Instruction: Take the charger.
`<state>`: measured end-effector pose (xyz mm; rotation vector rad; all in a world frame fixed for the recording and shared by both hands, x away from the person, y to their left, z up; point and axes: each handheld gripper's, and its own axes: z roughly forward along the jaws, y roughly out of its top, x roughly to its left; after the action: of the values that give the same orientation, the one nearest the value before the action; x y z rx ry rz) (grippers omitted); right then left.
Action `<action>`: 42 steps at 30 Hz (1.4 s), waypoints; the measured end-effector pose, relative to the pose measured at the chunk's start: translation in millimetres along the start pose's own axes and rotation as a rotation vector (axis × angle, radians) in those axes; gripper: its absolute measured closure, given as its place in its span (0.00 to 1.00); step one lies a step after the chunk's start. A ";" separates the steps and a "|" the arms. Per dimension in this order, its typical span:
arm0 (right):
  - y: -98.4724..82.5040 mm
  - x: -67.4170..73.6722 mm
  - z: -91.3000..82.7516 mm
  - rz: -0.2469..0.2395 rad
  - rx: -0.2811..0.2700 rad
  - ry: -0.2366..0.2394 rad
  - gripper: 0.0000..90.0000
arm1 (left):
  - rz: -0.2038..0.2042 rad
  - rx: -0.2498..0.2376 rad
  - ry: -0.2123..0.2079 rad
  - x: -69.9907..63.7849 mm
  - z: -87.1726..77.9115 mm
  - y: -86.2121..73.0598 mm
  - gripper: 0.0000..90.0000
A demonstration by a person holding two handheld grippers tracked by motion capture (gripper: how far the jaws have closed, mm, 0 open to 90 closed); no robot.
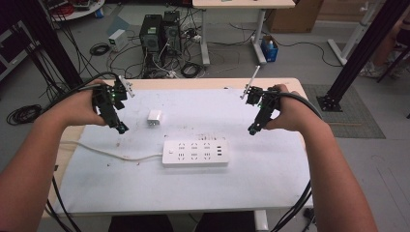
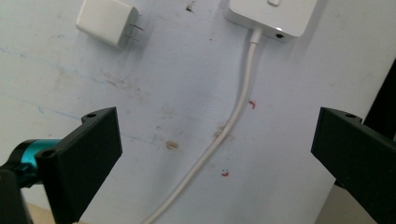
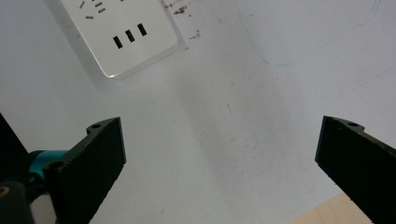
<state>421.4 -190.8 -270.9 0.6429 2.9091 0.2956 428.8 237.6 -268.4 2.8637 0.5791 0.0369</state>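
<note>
Behind our table (image 1: 270, 193) we see a floor cluttered with cables and computer towers, their details too small to read. On the white mat lie a white power strip (image 1: 195, 153) and a small white charger plug (image 1: 154, 118), apart from each other. We see the strip near the middle of the mat, its long axis running left to right across the high view, sockets facing up, its white cord (image 1: 111, 153) leaving the left end and running off the left edge of the table. The left gripper view cuts the strip off at the top edge, leaving just the cord end; the right gripper view shows just the corner with three slots. The charger sits just beyond the strip's left end; which way its prongs point we read in the left gripper view, toward the strip's side. Our left gripper (image 1: 122, 128) hovers left of the charger, our right gripper (image 1: 252, 130) right of the strip, both with jaws spread wide and nothing between them.
</note>
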 end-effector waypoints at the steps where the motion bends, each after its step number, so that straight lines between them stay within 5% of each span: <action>1: 0.0 0.0 0.0 0.000 0.000 0.000 0.01 | 0.000 0.000 0.000 0.0 0.0 0.0 0.02; 5: 0.6 1.8 2.2 -0.002 0.006 -0.007 0.01 | -0.145 -0.072 0.027 5.2 9.1 -0.2 0.02; 8: 0.8 2.6 2.5 0.002 0.004 -0.009 0.01 | -0.173 -0.086 0.046 6.6 11.7 -0.4 0.02; 9: 1.1 3.4 3.4 -0.005 0.000 -0.008 0.01 | -0.231 -0.096 0.079 8.7 19.8 0.0 0.02; 26: -6.3 3.5 11.3 -0.001 -0.005 -0.019 0.01 | -0.604 -0.208 0.127 30.0 86.5 10.8 0.02; 35: -7.6 1.8 12.7 0.007 -0.007 -0.022 0.01 | -0.679 -0.249 0.127 39.6 110.9 23.1 0.02; 37: -7.8 0.6 13.0 0.007 -0.008 -0.024 0.01 | -0.728 -0.265 0.140 44.1 119.3 26.3 0.02; 42: -8.2 -0.4 13.6 0.007 -0.007 -0.029 0.01 | -0.770 -0.270 0.184 49.1 127.1 28.9 0.02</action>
<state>421.0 -196.1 -285.8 0.6505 2.8772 0.2945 493.7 204.1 -387.0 2.2220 1.5314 0.2306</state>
